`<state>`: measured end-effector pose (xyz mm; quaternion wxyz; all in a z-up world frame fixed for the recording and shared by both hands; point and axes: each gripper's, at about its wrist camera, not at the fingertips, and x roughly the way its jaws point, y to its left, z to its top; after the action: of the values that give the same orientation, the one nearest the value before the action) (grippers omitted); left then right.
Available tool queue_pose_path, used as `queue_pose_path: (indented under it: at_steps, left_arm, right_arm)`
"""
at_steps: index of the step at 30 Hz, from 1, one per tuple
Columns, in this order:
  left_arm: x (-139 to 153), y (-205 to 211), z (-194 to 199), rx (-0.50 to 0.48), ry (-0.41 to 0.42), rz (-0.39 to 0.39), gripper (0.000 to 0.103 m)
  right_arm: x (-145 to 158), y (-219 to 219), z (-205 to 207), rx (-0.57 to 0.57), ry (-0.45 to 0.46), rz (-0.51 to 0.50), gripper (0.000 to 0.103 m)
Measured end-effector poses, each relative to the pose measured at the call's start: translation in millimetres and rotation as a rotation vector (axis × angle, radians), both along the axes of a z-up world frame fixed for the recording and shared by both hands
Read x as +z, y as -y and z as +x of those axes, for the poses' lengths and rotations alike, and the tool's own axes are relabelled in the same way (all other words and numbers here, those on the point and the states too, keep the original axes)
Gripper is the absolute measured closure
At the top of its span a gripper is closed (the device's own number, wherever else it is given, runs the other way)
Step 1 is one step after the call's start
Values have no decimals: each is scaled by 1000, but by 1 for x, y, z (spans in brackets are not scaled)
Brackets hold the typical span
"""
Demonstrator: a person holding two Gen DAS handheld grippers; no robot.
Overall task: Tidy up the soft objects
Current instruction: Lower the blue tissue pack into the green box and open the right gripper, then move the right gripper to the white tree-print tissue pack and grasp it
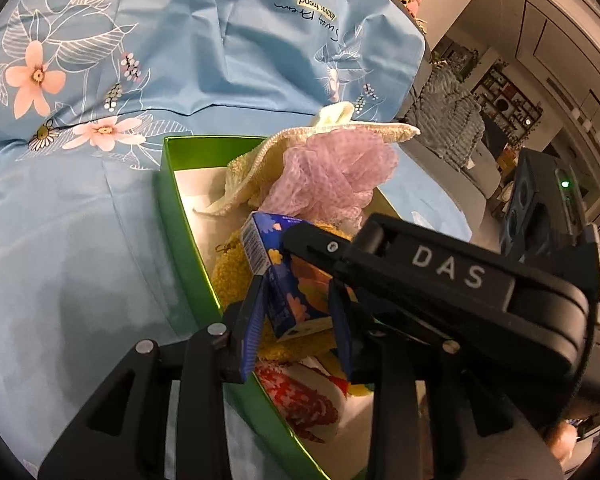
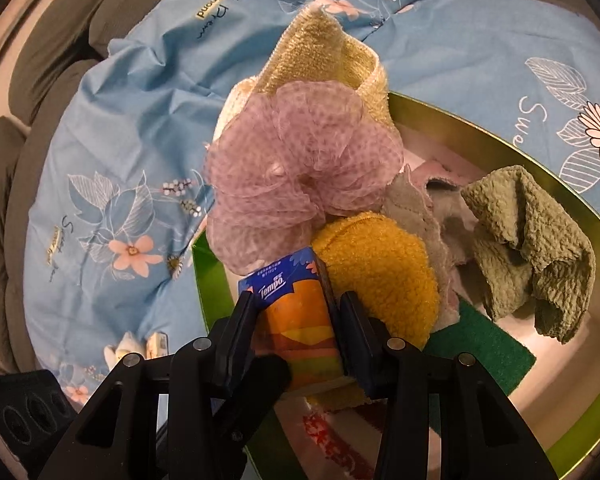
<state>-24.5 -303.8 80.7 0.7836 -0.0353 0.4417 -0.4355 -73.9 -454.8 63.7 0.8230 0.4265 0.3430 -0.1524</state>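
Note:
A blue and orange Tempo tissue pack [image 1: 290, 280] [image 2: 296, 320] stands in a green box [image 1: 180, 216] [image 2: 500, 140] on top of soft items. My left gripper [image 1: 296, 316] has its fingers on either side of the pack, and the right gripper reaches in across it. My right gripper [image 2: 296, 336] is shut on the pack. In the box lie a purple mesh pouf [image 1: 332, 172] [image 2: 300, 160], a cream towel [image 1: 252, 168] [image 2: 320, 52], a yellow fuzzy cloth [image 1: 228, 276] [image 2: 380, 272], an olive cloth [image 2: 532, 248], a grey cloth [image 2: 420, 208], a green scouring pad [image 2: 484, 344] and a red-patterned towel [image 1: 300, 396].
The box sits on a blue floral bedsheet [image 1: 100, 220] [image 2: 100, 160]. A small white item [image 2: 124, 348] lies on the sheet left of the box. A grey sofa [image 1: 448, 120] and room furniture show at the right of the left wrist view.

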Motion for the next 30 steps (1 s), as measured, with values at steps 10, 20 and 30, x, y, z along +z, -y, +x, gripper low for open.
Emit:
queue_pose_path:
  at_steps: [10, 20, 30]
  left_arm:
    - [27, -57, -14, 53, 79, -58, 23]
    - [29, -185, -8, 300, 143, 17, 22]
    - [-3, -305, 12, 649, 105, 104, 22]
  right_arm:
    - [25, -11, -13, -52, 57, -126, 34]
    - [54, -50, -9, 13, 149, -255, 20]
    - [53, -112, 16, 129, 135, -369, 17]
